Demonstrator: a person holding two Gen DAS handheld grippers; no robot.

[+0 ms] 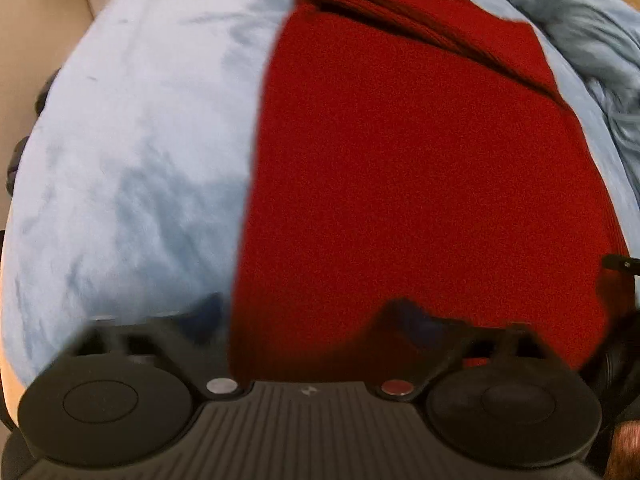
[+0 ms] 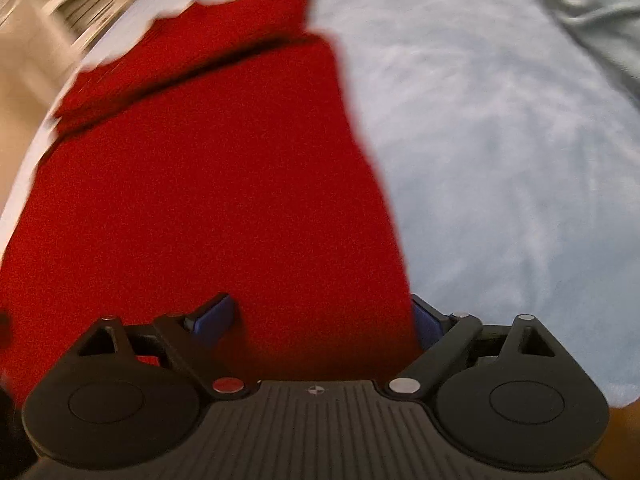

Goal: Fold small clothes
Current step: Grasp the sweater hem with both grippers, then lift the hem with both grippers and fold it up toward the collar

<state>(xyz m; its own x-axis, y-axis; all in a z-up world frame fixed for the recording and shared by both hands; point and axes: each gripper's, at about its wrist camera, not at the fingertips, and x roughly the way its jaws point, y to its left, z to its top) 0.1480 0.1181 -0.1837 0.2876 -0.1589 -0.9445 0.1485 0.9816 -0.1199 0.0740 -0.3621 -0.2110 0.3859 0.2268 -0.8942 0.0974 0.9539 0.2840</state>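
Observation:
A red knit garment lies flat on a light blue plush blanket, with a folded layer at its far end. My left gripper points steeply down at the near hem, over the garment's left edge. Its dark blue pads stand apart with red cloth between them. In the right wrist view the same garment fills the left half. My right gripper straddles the garment's right edge at the near hem. One of its pads is over the cloth and the other sits at the edge, and they stand apart.
Rumpled grey-blue bedding bunches at the far right. A beige surface borders the blanket on the left. Bare blue blanket spreads to the right of the garment. A person's hand shows at the lower right corner.

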